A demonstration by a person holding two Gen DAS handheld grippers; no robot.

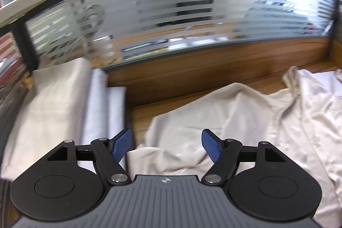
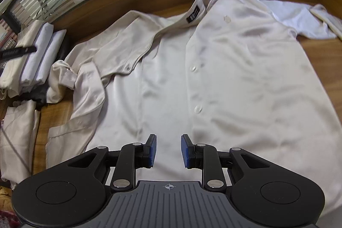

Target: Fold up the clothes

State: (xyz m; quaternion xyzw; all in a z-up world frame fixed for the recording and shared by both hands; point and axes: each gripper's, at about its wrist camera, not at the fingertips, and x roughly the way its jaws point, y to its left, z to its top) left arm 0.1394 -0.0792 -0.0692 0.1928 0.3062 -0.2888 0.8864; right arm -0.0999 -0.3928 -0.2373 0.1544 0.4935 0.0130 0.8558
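Shirt (image 2: 235, 69) lies collar-far, hem-near, long axis along right gripper (image 2: 168, 151); jaws part-open, empty; left gripper (image 1: 166, 147) wide, empty, over rumpled sleeve (image 1: 192, 112)

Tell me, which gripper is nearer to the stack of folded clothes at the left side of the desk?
Left. The left gripper hangs open right beside the stack of folded clothes. The right gripper is over the shirt, with the stack far to its left.
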